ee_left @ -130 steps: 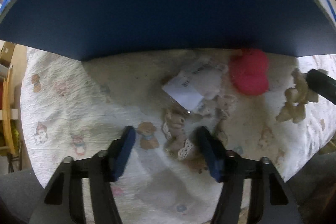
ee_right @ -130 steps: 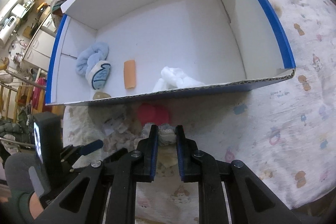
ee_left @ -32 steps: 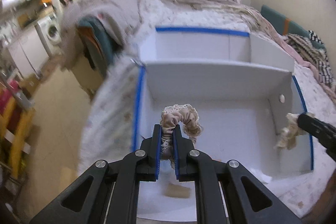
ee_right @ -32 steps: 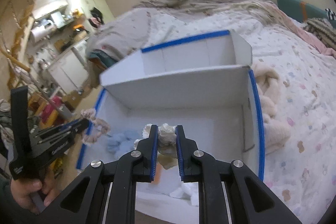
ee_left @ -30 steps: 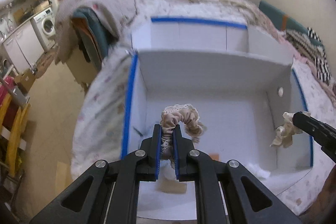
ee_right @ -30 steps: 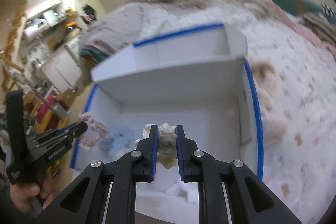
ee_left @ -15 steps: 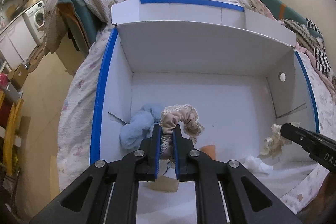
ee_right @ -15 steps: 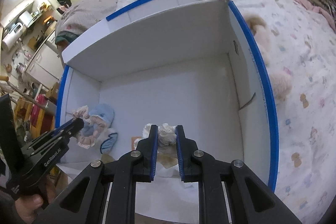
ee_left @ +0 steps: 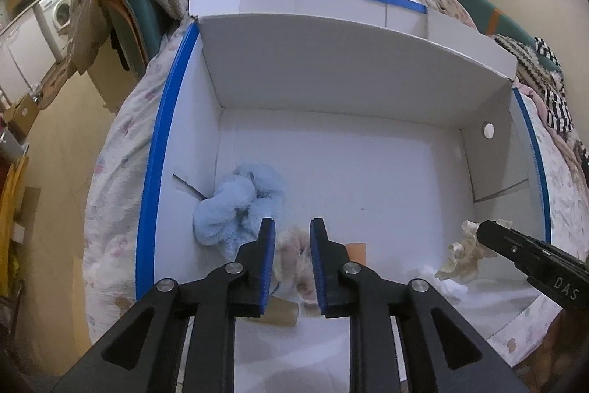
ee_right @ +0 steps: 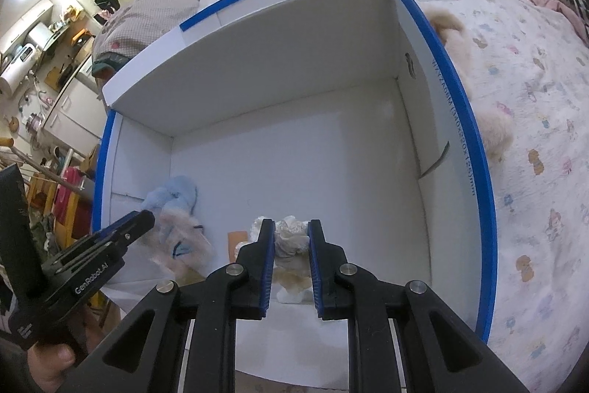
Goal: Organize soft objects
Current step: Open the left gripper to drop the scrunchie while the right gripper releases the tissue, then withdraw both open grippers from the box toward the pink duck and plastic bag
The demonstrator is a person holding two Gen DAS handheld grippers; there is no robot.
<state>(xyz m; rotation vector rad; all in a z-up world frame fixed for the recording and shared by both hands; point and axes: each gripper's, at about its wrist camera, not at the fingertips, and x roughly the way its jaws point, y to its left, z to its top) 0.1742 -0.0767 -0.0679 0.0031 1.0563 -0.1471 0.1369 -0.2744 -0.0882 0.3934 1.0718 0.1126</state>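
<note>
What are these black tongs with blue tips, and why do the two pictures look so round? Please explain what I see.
There is no robot here. A person holds a hand tool, a gripper with two fingers, in each hand. Each round picture comes from a wide-angle camera on one gripper, looking along its fingers.

Both cameras look down into a white box with blue edges, which stands on a bed quilt. In the box lie a light blue fluffy item and a small orange piece.

The left gripper has just been opening its jaws. A blurred pink scrunchie is between them, not pressed. The right gripper is shut on a cream scrunchie.
</note>
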